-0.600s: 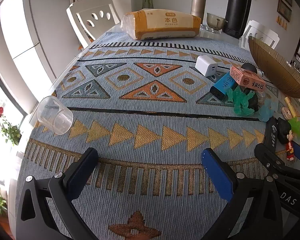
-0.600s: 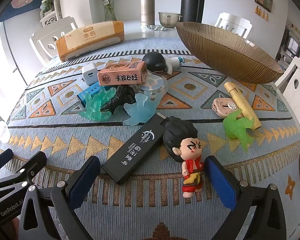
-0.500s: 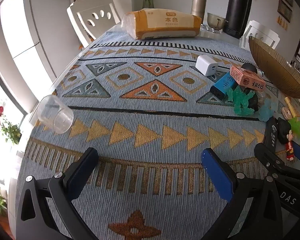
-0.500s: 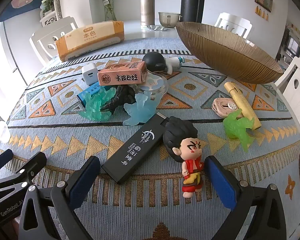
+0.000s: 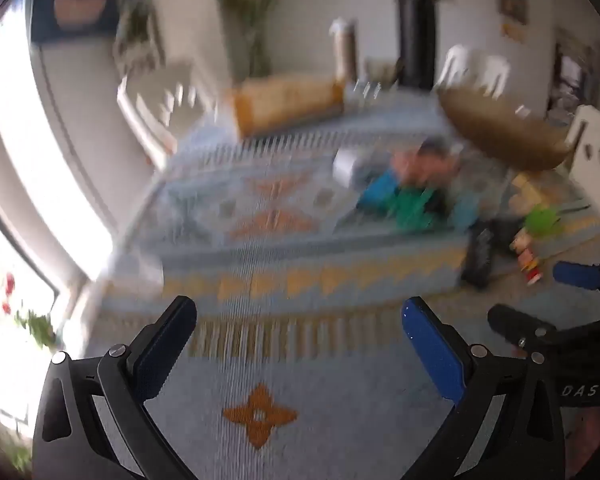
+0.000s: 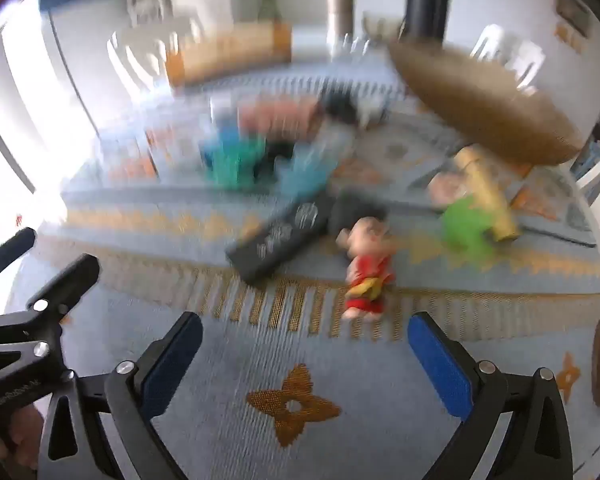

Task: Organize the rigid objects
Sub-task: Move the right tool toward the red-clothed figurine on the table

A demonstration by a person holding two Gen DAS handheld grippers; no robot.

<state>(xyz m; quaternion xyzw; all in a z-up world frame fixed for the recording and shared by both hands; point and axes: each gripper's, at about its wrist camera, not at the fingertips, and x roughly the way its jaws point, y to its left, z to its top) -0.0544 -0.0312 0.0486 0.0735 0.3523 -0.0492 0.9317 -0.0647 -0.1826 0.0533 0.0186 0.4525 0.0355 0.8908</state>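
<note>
Hovering over a patterned tablecloth (image 6: 300, 352), both grippers are empty, their blue-padded jaws spread wide with only cloth between them. Both views are heavily motion-blurred.

The landmark is a big gold bowl (image 6: 484, 104) at the far right of the table. It appears empty as far as the blur allows, so the sorting looks barely begun: every small item lies loose on the cloth.

A figurine (image 6: 366, 268) in red lies nearest the right gripper (image 6: 304, 364), on the near side of the bowl. Just left of the figurine lies a black box (image 6: 278, 236), touching or nearly touching it. A green toy (image 6: 464, 226) and a yellow tube (image 6: 486, 192) lie close under the bowl's near rim. Further left of the bowl sits a tight pile: a pink box (image 6: 278, 118), a teal toy (image 6: 232, 162), and a pale blue toy (image 6: 308, 170).

The left gripper (image 5: 298, 350) hangs well left of the bowl, over bare cloth, with the right tool's frame beside it.

Writing: the letters "DAS" (image 5: 580, 391) show on the right tool's frame. White marks on the black box are too smeared to read.
</note>
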